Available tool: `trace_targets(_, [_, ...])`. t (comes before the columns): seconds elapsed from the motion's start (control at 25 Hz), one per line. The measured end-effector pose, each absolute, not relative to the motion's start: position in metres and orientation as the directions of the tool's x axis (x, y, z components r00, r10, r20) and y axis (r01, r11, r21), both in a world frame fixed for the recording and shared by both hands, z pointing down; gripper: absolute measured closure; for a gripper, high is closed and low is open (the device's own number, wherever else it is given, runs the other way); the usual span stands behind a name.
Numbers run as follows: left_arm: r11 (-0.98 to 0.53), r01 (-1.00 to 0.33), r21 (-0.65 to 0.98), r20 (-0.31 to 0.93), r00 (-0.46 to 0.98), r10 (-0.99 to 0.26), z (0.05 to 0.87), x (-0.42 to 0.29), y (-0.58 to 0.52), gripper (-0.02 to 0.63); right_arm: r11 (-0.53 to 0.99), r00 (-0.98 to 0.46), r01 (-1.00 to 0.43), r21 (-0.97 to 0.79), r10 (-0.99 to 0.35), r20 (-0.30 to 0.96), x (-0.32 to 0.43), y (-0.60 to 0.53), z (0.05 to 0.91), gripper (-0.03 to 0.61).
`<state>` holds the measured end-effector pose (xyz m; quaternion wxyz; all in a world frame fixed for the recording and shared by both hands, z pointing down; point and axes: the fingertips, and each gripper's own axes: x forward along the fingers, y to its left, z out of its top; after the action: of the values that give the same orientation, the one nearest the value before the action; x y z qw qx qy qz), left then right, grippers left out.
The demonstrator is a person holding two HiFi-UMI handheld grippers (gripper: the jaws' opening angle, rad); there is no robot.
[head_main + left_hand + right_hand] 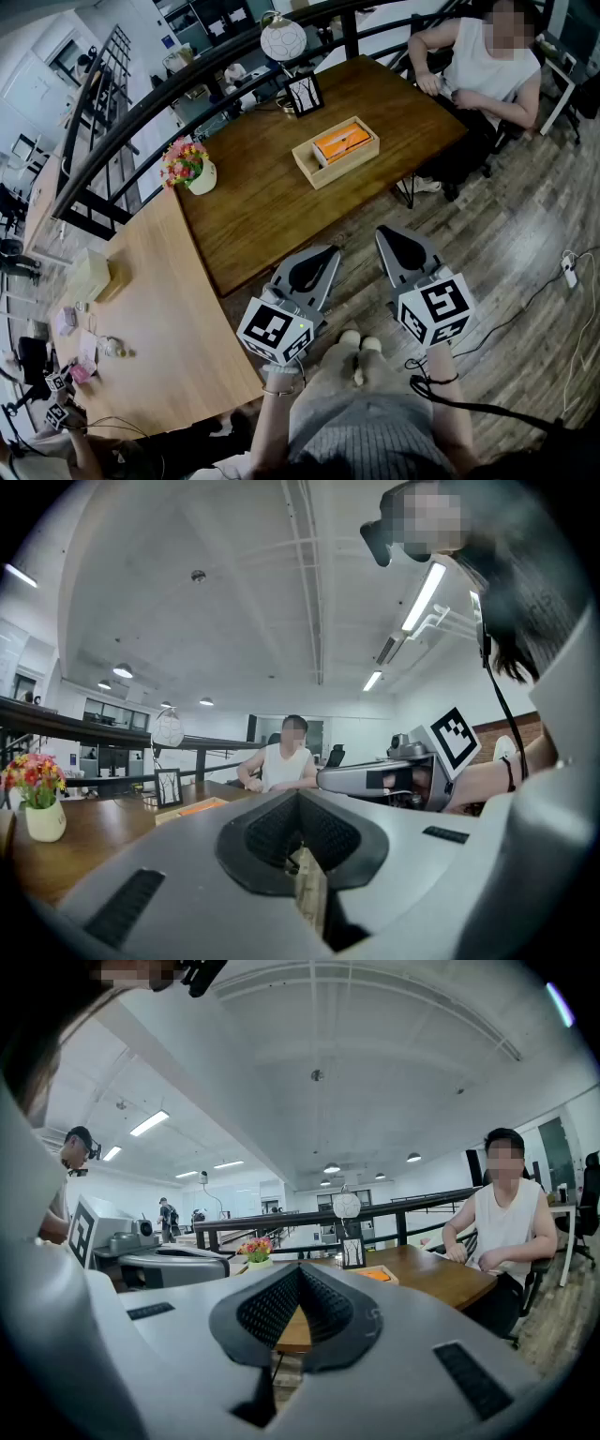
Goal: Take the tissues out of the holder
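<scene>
A shallow wooden holder (306, 159) lies on the dark wood table (272, 206), with an orange tissue pack (341, 142) inside it. Both grippers hang off the table's near edge, over the floor in front of my body. My left gripper (328, 255) and right gripper (387, 235) are shut with nothing between the jaws, well short of the holder. The left gripper view shows its jaws (298, 795) meeting at the tip, the holder (187, 809) far off to the left. In the right gripper view the jaws (298, 1269) also meet, and the holder (377, 1276) sits beyond them.
A flower pot (192, 171), a small picture frame (305, 94) and a globe lamp (283, 40) stand on the dark table. A person (483, 66) sits at its far right corner. A lighter table (141, 309) adjoins on the left. A railing (141, 112) runs behind.
</scene>
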<state>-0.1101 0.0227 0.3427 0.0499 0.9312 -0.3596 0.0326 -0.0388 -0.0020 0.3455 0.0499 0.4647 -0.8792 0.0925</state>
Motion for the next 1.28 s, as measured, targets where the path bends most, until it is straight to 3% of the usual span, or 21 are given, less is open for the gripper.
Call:
trace_targets(0.68, [-0.741,-0.67,0.048,0.083,0.742,-0.665,0.337,-0.101,0.035,0.606,0.553,-0.563,-0.826,-0.107,-0.813,0.148,-0.03,0.01,0.338,0.566])
trace_targets(0.96, [-0.711,-0.703,0.013,0.095,0.708,-0.699,0.33,-0.099,0.051,0.606,0.615,-0.64,-0.762,-0.205,-0.763,0.093,-0.044,0.009,0.338,0.566])
trace_targets(1.28, [-0.653,-0.756,0.036,0.115,0.652,-0.749,0.342,-0.111,0.029,0.606,0.675,-0.705,-0.707,-0.211,-0.697,0.134,-0.055,-0.004,0.355,0.566])
